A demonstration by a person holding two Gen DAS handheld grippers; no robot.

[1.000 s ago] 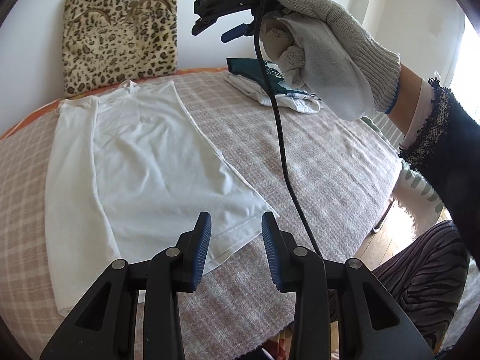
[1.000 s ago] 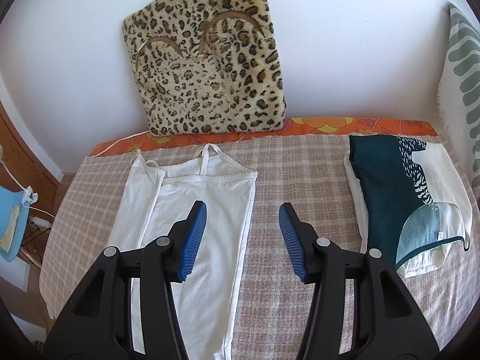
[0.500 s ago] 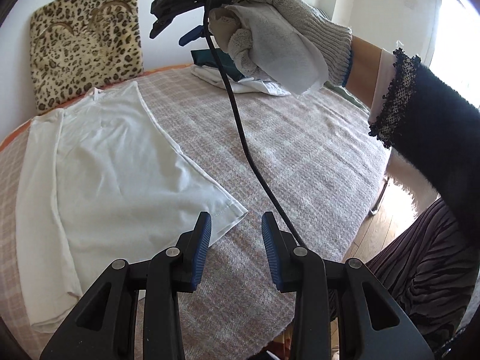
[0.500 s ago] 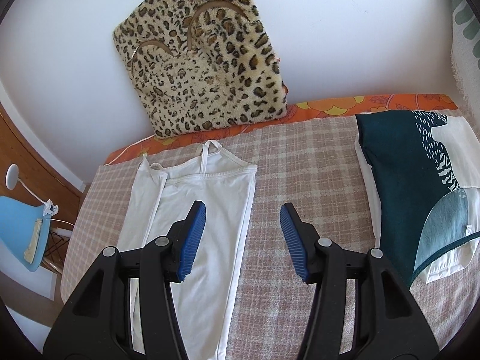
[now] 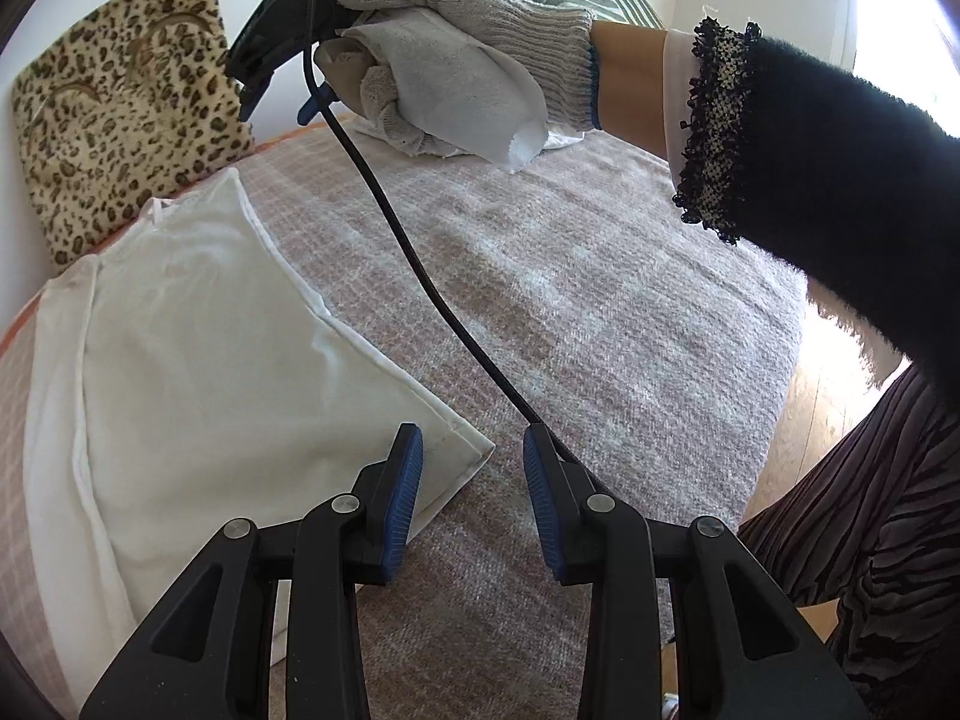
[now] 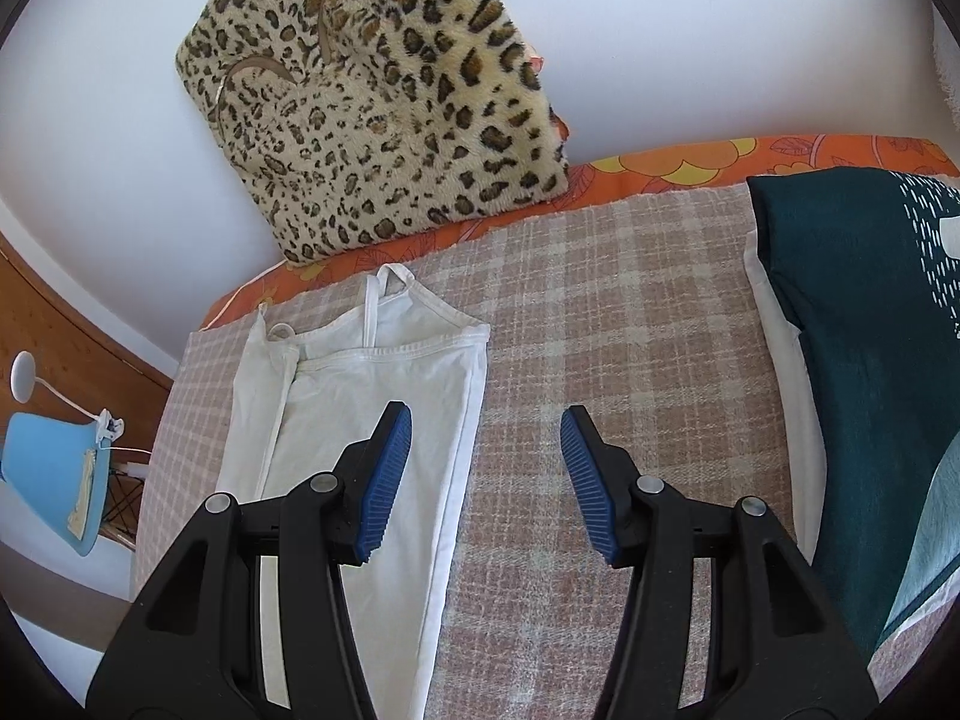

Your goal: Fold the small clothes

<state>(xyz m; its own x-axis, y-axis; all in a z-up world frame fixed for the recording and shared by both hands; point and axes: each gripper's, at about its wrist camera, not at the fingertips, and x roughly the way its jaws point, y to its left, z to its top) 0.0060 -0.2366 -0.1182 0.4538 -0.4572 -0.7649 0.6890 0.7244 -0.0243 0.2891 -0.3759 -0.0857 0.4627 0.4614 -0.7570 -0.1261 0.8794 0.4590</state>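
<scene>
A white camisole (image 5: 198,360) lies flat on the checked blanket (image 5: 570,276) covering the bed, already folded lengthwise, straps toward the leopard-print cushion (image 6: 384,96) at the wall and hem toward the person. It looks thin, light and limp, so it should sag and slide unless held at two points. The best places to take hold appear to be the hem corner nearest the left gripper (image 5: 471,495) and the strap end or top edge near the right gripper (image 6: 486,483).

The left gripper's fingers stand apart with nothing between them, poised just above the hem corner. The right gripper's fingers are also spread and empty, hanging over the camisole's right edge below the neckline. In the left wrist view a gloved hand (image 5: 462,42) carries the right gripper above the blanket, its cable (image 5: 414,264) trailing down. To the right lies a folded stack topped by a dark teal garment (image 6: 870,372).

Compared with a second ago, both grippers have come lower and closer to the cloth: the hem corner now sits right by the left fingers, and the neckline looms larger before the right.
</scene>
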